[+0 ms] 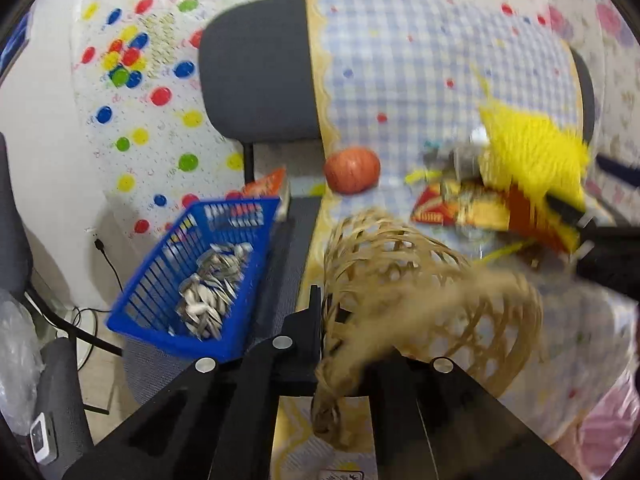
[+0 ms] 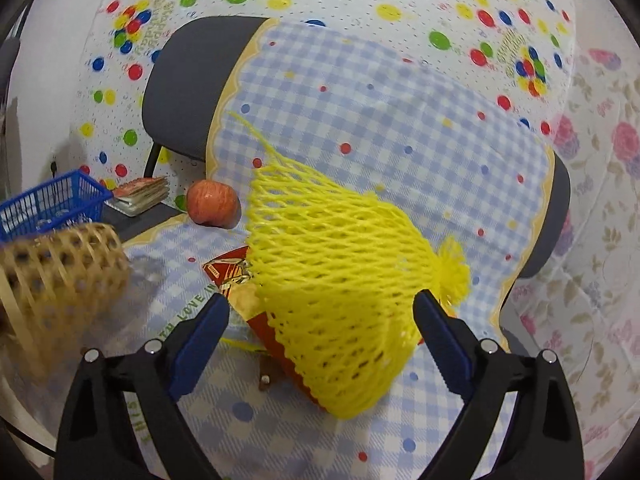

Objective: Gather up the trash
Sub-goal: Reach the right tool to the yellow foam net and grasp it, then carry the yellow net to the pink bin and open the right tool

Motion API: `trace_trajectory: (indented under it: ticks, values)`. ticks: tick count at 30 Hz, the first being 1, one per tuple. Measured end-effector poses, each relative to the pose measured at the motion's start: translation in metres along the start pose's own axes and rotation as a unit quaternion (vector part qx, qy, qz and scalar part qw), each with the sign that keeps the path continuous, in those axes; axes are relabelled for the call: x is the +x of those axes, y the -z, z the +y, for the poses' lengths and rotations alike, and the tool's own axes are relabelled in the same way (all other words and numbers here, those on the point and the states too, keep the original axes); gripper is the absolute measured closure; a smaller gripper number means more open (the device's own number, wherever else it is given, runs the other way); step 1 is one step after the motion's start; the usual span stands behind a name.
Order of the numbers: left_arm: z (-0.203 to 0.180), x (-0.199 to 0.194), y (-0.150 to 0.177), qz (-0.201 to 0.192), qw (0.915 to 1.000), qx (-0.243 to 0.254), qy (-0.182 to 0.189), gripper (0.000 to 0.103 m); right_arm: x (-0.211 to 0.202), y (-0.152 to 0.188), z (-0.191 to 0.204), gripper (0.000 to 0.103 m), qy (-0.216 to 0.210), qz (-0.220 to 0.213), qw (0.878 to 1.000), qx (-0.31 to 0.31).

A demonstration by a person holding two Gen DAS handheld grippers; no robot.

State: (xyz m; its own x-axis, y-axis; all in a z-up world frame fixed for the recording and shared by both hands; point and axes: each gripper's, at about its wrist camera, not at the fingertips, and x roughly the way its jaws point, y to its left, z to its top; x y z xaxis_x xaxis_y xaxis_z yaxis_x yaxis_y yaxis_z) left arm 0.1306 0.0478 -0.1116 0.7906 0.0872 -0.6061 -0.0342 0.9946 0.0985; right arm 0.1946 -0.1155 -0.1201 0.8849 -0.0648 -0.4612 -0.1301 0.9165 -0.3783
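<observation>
Yellow foam fruit netting [image 2: 340,280] lies over a red snack wrapper [image 2: 276,336] on the blue-checked counter [image 2: 400,128], between the spread fingers of the right tool [image 2: 320,328]. Left tool [image 1: 352,344] is clenched on a woven bamboo basket [image 1: 424,280]. Nearby: red apple [image 2: 212,202]; blue plastic crate [image 1: 192,276] containing seed shells [image 1: 212,288].
</observation>
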Motion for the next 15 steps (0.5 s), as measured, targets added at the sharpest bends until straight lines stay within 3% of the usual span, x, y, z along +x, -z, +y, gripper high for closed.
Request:
trace_trajectory:
  ticks: [5,8,9,10,12,15]
  values:
    - [0.012,-0.017,-0.015,-0.016,0.9995,-0.025,0.012,0.100,0.025,0.002,0.028,0.023,0.070,0.003,0.994,-0.083]
    - [0.014,-0.025,-0.018,-0.022,0.9991,-0.032,0.016,0.100,0.039,0.005,0.032,0.037,0.118,0.010,0.985,-0.121]
    - [0.014,-0.027,-0.018,-0.023,0.9990,-0.033,0.019,0.100,0.040,0.005,0.029,0.047,0.126,0.009,0.984,-0.125]
    - [0.014,-0.029,-0.018,-0.023,0.9989,-0.034,0.021,0.100,0.037,0.003,0.023,0.065,0.136,0.003,0.983,-0.124]
    - [0.013,-0.035,-0.017,-0.027,0.9988,-0.031,0.025,0.100,0.022,-0.002,0.005,0.084,0.143,-0.014,0.985,-0.100]
    - [0.008,-0.046,-0.017,-0.037,0.9984,-0.026,0.035,0.100,-0.022,-0.015,-0.051,0.088,0.116,-0.048,0.992,0.002]
